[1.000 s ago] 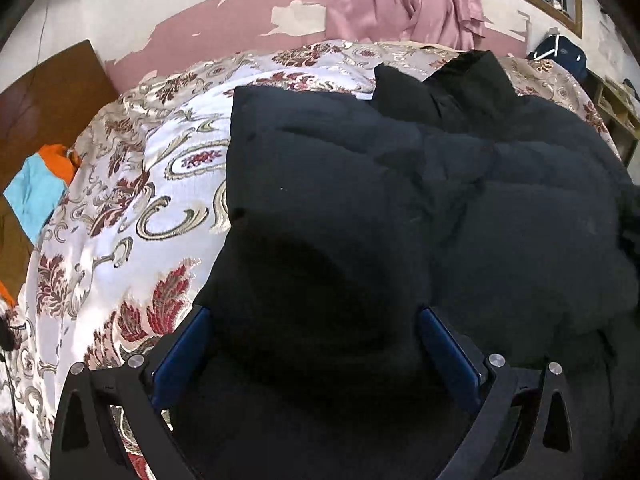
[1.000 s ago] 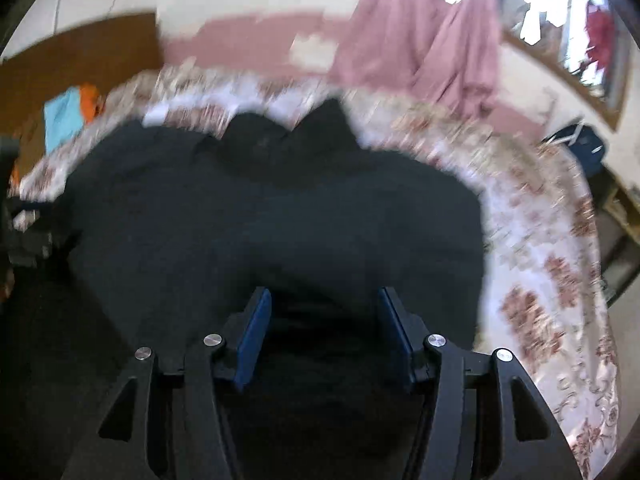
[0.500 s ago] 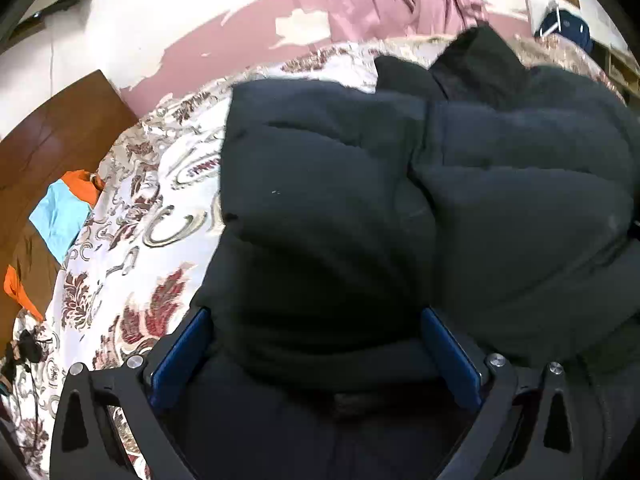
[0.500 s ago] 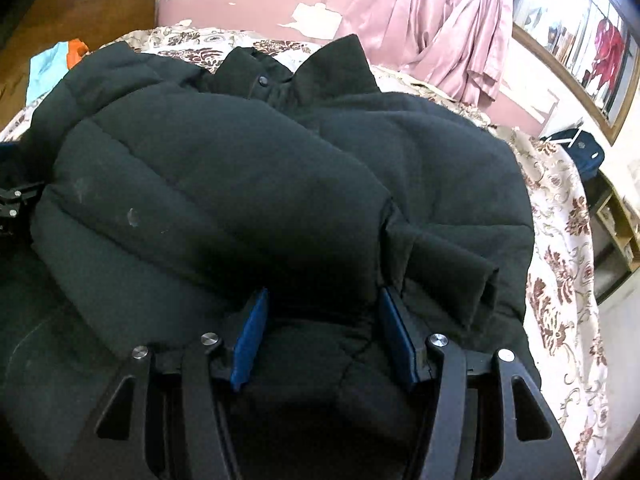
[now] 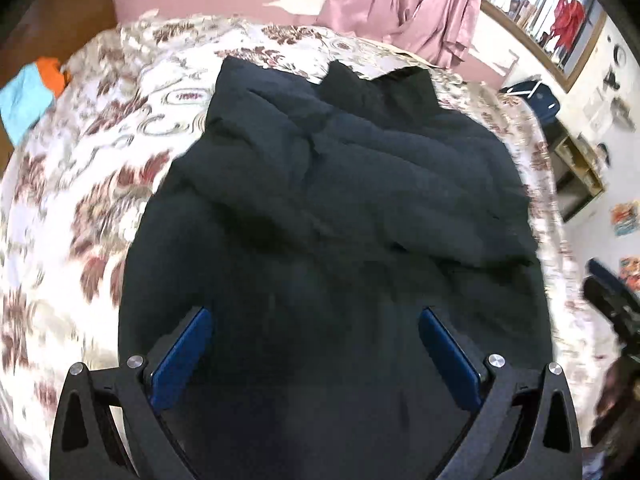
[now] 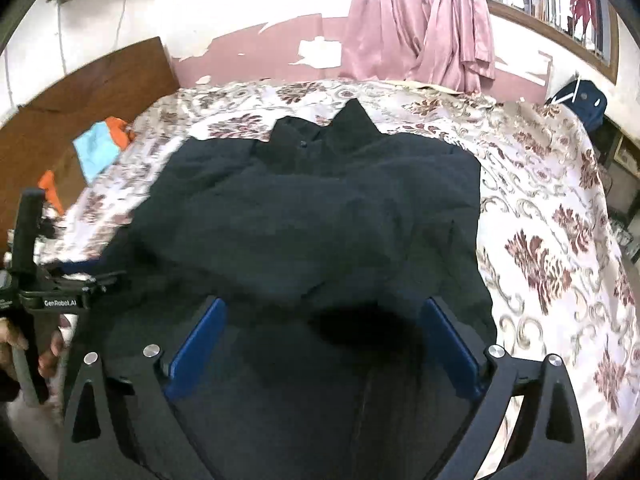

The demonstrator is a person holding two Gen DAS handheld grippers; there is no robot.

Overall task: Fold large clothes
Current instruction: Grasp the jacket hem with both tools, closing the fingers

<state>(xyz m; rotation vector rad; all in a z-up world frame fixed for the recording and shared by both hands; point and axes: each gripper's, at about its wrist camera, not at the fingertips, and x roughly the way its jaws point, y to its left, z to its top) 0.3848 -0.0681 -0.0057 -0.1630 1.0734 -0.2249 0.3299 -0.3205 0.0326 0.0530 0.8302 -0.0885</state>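
Observation:
A black padded jacket [image 5: 340, 200] lies flat on a floral bedspread [image 5: 100, 160], collar [image 6: 320, 136] at the far end and both sleeves laid in over its body. My left gripper [image 5: 314, 314] hovers over the near part of the jacket, open wide, with no cloth pinched. My right gripper [image 6: 324, 304] hangs over the jacket [image 6: 320, 208] too; its jaws are opening and stand far apart, clear of the cloth below. In the right wrist view the left gripper's body [image 6: 52, 300] shows at the left edge, held by a hand.
The bedspread [image 6: 540, 220] shows bare on both sides of the jacket. A wooden headboard [image 6: 100, 96] with blue and orange clothes [image 6: 100, 148] is at the left. Pink curtains [image 6: 420, 32] hang behind. A dark blue bag [image 6: 580, 100] and a shelf [image 5: 580, 172] stand at the right.
Both grippers have drawn back and up from the jacket. The right jaws, half shut on a fold of the jacket before, have spread wide and let it go. More bed shows.

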